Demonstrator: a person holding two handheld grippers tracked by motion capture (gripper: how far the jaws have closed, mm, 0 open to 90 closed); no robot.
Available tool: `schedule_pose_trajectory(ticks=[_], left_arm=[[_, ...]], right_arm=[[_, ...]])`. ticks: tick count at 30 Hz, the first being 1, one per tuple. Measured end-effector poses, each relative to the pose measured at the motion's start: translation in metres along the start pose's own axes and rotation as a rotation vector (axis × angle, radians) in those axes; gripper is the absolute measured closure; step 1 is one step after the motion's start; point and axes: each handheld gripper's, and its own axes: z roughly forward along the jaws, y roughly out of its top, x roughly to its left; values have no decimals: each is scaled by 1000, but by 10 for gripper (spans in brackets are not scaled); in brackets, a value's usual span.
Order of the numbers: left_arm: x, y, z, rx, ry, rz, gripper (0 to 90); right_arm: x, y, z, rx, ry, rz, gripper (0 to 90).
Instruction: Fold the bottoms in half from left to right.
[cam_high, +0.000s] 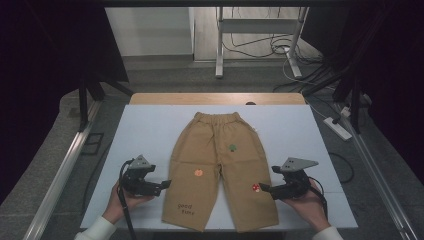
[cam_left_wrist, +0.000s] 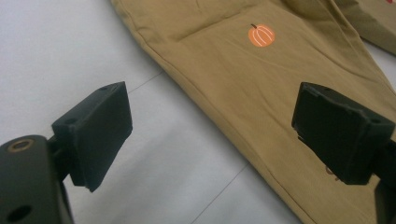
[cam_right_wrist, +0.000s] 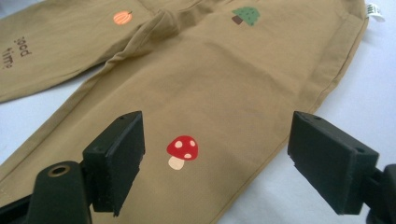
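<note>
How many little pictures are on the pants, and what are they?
On the tan pants:
pumpkin: 1
tree: 1
mushroom: 1
Total: 3 pictures, plus the words "good time" near one hem.

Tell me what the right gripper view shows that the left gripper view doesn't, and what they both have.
Right gripper view alone: a red mushroom print, a green tree print, the words good time, a white side label, and the right gripper with jaws apart over the leg. Left gripper view alone: the left gripper, jaws apart across the leg's outer edge. Shared: the tan trousers, the orange pumpkin print and the pale table.
</note>
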Motion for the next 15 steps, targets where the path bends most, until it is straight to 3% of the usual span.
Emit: schedule_pose_trajectory(ticks=[15], left_arm=[[2, 1, 1, 6, 4, -9, 118]], right_arm=[[9, 9, 11, 7, 17, -21, 194]])
